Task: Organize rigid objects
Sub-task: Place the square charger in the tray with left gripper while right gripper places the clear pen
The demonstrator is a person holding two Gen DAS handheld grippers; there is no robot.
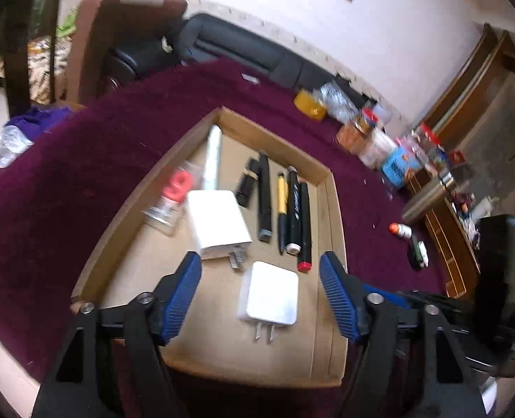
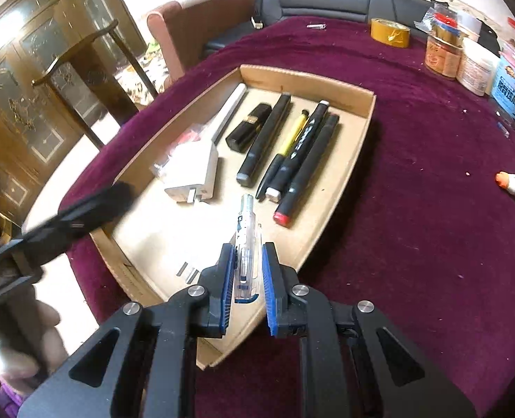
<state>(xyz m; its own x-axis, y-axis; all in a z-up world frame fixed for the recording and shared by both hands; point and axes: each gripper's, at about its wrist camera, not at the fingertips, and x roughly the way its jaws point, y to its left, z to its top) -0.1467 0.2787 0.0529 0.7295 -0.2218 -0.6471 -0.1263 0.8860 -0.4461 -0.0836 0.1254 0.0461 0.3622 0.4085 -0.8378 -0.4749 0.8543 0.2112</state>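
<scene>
1. Purple cloth [image 2: 414,174] covers a big table, and a black sofa [image 2: 327,0] stands behind it at 12 o'clock.
2. The right gripper [image 2: 246,268] is squeezed onto a clear tester pen [image 2: 245,244]. The pen points up toward 12 o'clock, over the near end of the cardboard tray [image 2: 367,115].
3. The left gripper [image 1: 261,275] is wide open with nothing in it. It hangs above the tray [image 1: 327,209].
4. Between its blue pads [image 1: 184,289] a small white plug [image 1: 269,296] lies flat, prongs pointing to 6 o'clock.
5. At 11 o'clock from that plug lies a bigger white charger [image 1: 219,223], prongs near the small plug.
6. At 1 o'clock lies a row of pens: a red-tipped marker [image 1: 304,230], a white-tipped marker [image 1: 293,212], a yellow pen [image 1: 282,209] and a long black pen [image 1: 264,198].
7. A short black tube [image 1: 247,188] lies left of the long pen.
8. Farther out, a white stick [image 1: 213,160] and a clear packet with red on it [image 1: 174,195] lie by the tray's left wall.
9. Jars [image 2: 456,55] and a yellow tape roll [image 2: 390,33] sit well away at 1 o'clock.
</scene>
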